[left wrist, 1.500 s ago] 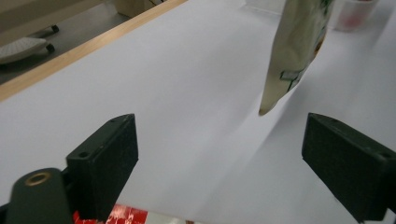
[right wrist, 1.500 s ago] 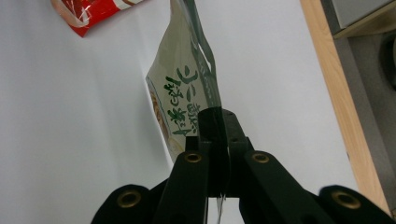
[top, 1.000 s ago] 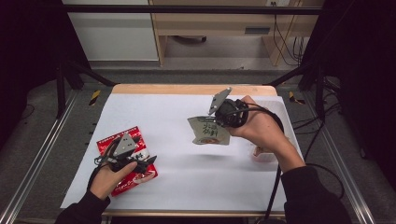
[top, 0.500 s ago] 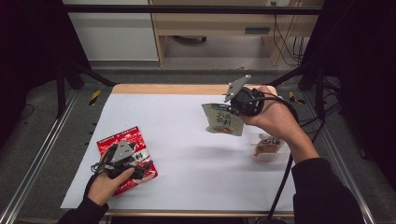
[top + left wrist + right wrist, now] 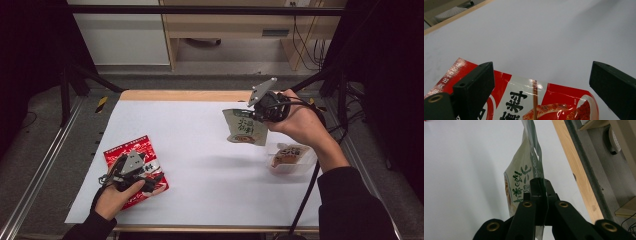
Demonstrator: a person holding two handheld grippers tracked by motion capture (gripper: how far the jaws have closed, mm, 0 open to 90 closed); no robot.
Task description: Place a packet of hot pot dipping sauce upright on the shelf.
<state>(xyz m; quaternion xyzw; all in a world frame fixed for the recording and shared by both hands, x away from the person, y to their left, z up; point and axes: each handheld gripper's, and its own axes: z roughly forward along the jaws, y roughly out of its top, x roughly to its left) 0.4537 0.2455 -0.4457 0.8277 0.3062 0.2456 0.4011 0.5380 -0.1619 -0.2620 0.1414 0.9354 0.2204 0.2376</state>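
The green pouch is a thin, flexible film packet. It hangs from the right tool with no visible sag at the grip point, so it is judged light. The film bends readily and is probably slick; a grip on the flat sealed margin is more secure than a grip on the filled belly, which would deform and could slip. In the right gripper view the jaws of the right tool stand together, clamped on the edge of the green pouch. The panel beyond the jaws stays fairly flat, so the contents appear to be few or evenly spread.

Position: the green pouch is held clear of the white desk, above its far right part. It is just beyond and to the left of the clear tray, which rests on the desk with an orange-labelled item inside.

Appearance: pale green-cream face, dark green characters, a dark green band along one side and a round picture near the lower part. The small print cannot be read.

The left tool hovers over the red pouch, well apart from the clear tray at the near left of the desk. In the left gripper view the jaws stand wide apart over the red pouch, gripping nothing. That pouch lies flat, glossy, red and white with dark characters and a food picture. Its sheen suggests a slippery surface, so an edge grip is advised there too.
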